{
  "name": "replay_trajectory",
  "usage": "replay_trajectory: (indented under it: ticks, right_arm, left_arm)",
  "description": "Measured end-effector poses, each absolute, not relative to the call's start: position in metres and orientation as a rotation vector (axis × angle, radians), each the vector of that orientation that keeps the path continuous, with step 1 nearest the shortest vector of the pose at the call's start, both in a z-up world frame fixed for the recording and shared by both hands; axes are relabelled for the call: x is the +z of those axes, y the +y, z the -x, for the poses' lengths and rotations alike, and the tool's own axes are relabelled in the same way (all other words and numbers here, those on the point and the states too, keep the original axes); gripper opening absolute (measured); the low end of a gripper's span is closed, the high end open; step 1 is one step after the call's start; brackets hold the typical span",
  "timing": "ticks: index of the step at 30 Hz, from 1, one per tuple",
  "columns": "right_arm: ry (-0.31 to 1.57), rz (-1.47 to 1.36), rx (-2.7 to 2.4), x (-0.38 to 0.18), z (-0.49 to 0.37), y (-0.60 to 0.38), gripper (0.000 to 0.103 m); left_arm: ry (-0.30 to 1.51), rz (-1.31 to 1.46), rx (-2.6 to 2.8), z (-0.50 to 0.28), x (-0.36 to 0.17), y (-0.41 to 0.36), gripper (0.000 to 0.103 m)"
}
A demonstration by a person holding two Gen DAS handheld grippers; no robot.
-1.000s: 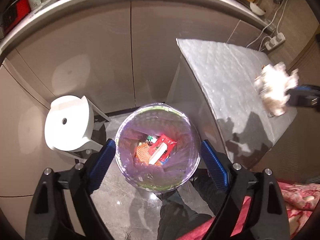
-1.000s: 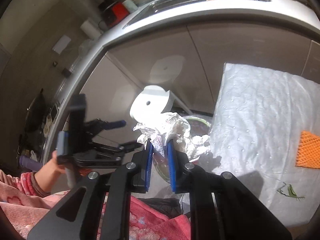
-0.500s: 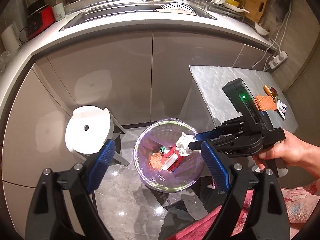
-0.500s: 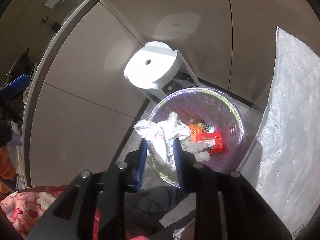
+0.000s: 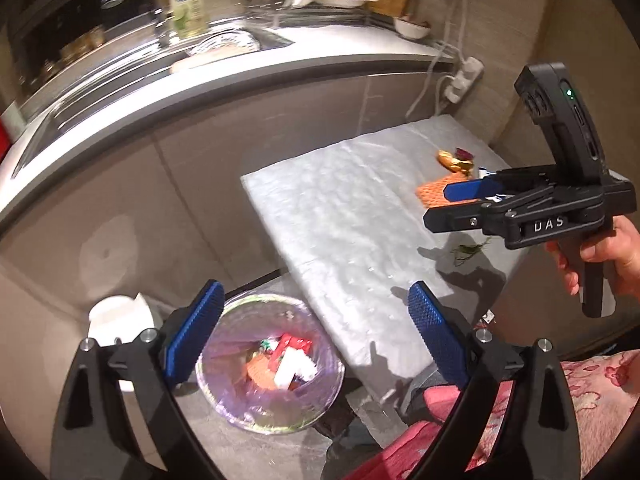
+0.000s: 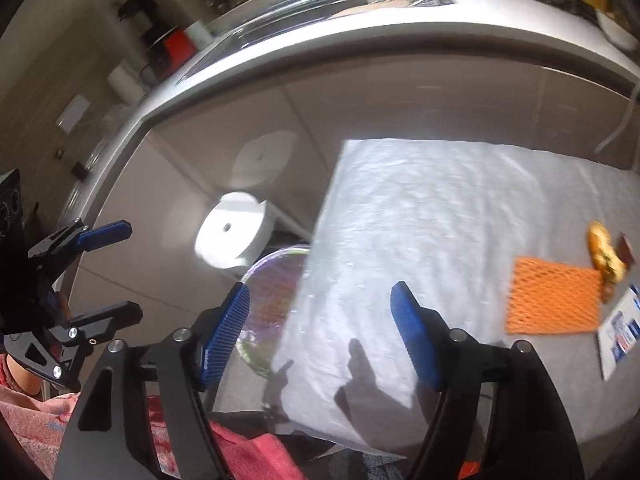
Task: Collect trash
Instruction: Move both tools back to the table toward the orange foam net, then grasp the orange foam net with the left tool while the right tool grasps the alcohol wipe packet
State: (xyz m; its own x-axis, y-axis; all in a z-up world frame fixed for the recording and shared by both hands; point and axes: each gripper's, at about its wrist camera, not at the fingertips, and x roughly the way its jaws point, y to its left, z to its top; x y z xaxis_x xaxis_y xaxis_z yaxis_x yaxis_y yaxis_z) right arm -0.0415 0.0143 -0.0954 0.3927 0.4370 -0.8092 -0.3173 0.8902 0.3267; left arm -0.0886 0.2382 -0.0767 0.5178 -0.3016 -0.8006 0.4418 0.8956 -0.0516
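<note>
Kitchen counter (image 5: pixel 248 76) curving across the back, white-covered table (image 5: pixel 340 216) in front of it, and the bin (image 5: pixel 272 364) down on the floor by its corner, purple liner holding red, orange and white scraps. Left gripper (image 5: pixel 316 328) hangs above it, jaws spreading, nothing between them. Right gripper (image 6: pixel 320 336) over the table edge, jaws opening, empty too. Trash left on the table: an orange net (image 6: pixel 554 296) lying flat, a yellowish crumpled wrapper (image 6: pixel 604 256) touching its far corner, a white-and-blue packet (image 6: pixel 620 328) just beside.

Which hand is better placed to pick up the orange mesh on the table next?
Right. The right tongs, opening and empty, face the table with the orange mesh ahead; the left tongs hang over the bin.
</note>
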Motion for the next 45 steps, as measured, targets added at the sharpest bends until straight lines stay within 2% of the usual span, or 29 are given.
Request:
replay_trajectory:
  ticks: [7, 17, 23, 30, 32, 34, 36, 42, 43, 44, 45]
  right_arm:
    - [1.052, -0.251, 0.194, -0.099, 0.067, -0.113, 0.078]
    - [1.067, -0.366, -0.027, -0.110, 0.107, -0.227, 0.080]
    - [1.073, -0.408, -0.088, -0.116, 0.116, -0.267, 0.080]
    - [1.090, -0.425, -0.064, -0.123, 0.108, -0.280, 0.080]
    - [1.098, -0.415, -0.053, -0.125, 0.104, -0.279, 0.080]
    - [1.106, -0.409, -0.038, -0.127, 0.101, -0.279, 0.080]
    - [1.112, -0.409, -0.023, -0.130, 0.098, -0.278, 0.080]
    - [1.136, -0.401, 0.015, -0.138, 0.090, -0.271, 0.080]
    - [1.139, -0.398, 0.021, -0.138, 0.089, -0.270, 0.080]
    - [1.140, -0.393, 0.025, -0.138, 0.088, -0.269, 0.080]
    - [1.141, -0.388, 0.029, -0.139, 0.087, -0.267, 0.080]
  left_arm:
    - [0.893, -0.291, -0.666, 0.053, -0.094, 0.113, 0.089]
    - [0.953, -0.488, -0.804, -0.009, -0.167, -0.029, 0.089]
    - [0.998, -0.605, -0.822, -0.021, -0.208, -0.078, 0.089]
    - [1.039, -0.605, -0.810, -0.024, -0.223, -0.092, 0.089]
    - [1.054, -0.602, -0.797, -0.028, -0.227, -0.093, 0.077]
    - [1.070, -0.586, -0.781, -0.033, -0.229, -0.091, 0.069]
    - [1.079, -0.555, -0.779, -0.037, -0.227, -0.088, 0.065]
    - [1.088, -0.514, -0.782, -0.039, -0.222, -0.086, 0.038]
    - [1.085, -0.509, -0.786, -0.039, -0.220, -0.087, 0.029]
    - [1.087, -0.500, -0.800, -0.039, -0.219, -0.088, 0.011]
    - [1.106, -0.494, -0.816, -0.040, -0.218, -0.089, 0.009]
